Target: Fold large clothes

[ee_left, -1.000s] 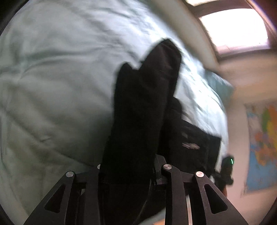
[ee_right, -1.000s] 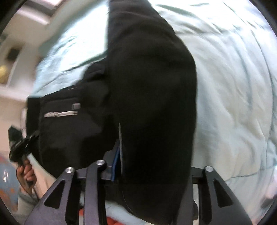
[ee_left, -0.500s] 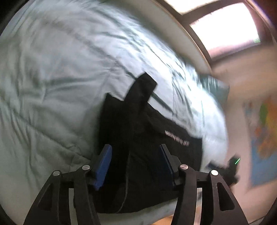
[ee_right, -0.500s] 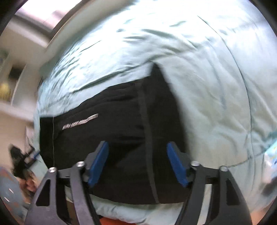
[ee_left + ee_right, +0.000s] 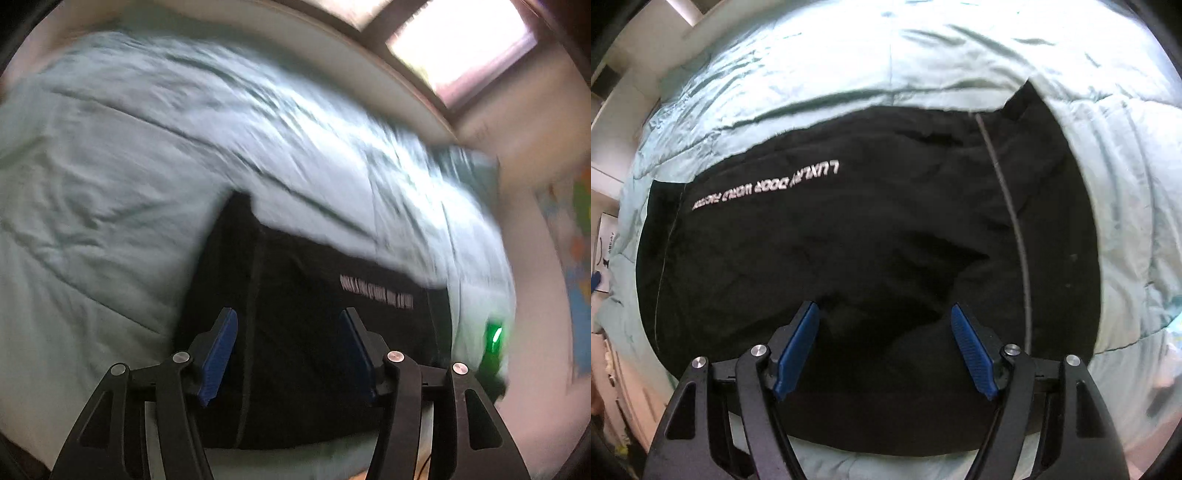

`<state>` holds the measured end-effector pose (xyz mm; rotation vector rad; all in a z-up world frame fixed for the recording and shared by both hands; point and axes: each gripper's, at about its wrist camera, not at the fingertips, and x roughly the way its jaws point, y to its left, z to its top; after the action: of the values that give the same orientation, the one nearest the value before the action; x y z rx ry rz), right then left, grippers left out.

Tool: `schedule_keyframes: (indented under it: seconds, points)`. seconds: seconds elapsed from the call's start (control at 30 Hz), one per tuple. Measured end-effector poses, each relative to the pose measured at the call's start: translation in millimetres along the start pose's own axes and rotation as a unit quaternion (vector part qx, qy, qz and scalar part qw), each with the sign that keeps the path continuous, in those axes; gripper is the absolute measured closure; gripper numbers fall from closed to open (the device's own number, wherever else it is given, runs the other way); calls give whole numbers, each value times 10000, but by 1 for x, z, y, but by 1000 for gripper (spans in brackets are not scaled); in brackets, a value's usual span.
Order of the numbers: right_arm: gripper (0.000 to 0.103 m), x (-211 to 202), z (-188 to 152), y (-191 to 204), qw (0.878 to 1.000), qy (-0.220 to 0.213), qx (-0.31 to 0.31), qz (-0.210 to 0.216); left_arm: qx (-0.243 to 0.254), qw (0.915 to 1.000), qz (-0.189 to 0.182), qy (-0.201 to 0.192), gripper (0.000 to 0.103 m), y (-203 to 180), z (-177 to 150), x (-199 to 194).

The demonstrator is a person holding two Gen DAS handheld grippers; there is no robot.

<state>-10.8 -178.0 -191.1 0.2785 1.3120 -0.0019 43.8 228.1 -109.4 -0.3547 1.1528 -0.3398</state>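
Observation:
A black garment (image 5: 849, 236) with a line of white lettering lies folded flat on a pale green quilt (image 5: 849, 55). It also shows in the left wrist view (image 5: 303, 325), with the quilt (image 5: 110, 166) around it. My right gripper (image 5: 884, 349) is open and empty, held above the garment's near edge. My left gripper (image 5: 290, 354) is open and empty above the garment's left part. The other gripper, with a green light (image 5: 493, 339), shows at the right of the left wrist view.
A window (image 5: 461, 48) and a wooden headboard edge (image 5: 369, 74) lie beyond the bed. A coloured wall map (image 5: 576, 258) hangs at the right. Shelves (image 5: 613, 110) stand at the left of the right wrist view. The bed's near edge is just under both grippers.
Both grippers let go of the black garment and opened. The garment dropped from hanging between the fingers to lying flat on the quilt. Both grippers drew back from it.

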Motion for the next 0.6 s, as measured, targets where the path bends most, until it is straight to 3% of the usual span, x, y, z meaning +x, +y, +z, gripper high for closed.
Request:
schedule_keyframes:
  seconds: [0.1,0.17,0.2,0.33,0.43,0.53,0.6]
  points:
    - [26,14,6,12,9992,28,-191,-349,105,9969,257,733,44,-9,-17,63]
    - [25,26,3,7,9990,207,-136,-363,76,9897,576,1312,44,-4,-29,114]
    - [25,31,1,3,9991,249,-114,-339,98,9877,714,1384,43,-1,-32,128]
    - [24,42,3,5,9972,487,-228,-530,-32,9889,757,1277,36,-3,-26,136]
    - [24,31,6,4,9977,590,-54,-343,282,9892,898,1125,36,-18,-22,117]
    - [24,3,5,3,9990,417,66,-142,659,9883,947,997,36,-42,-21,93]
    - [24,-24,5,7,9995,180,-52,-239,815,9881,972,876,36,-59,-19,74]
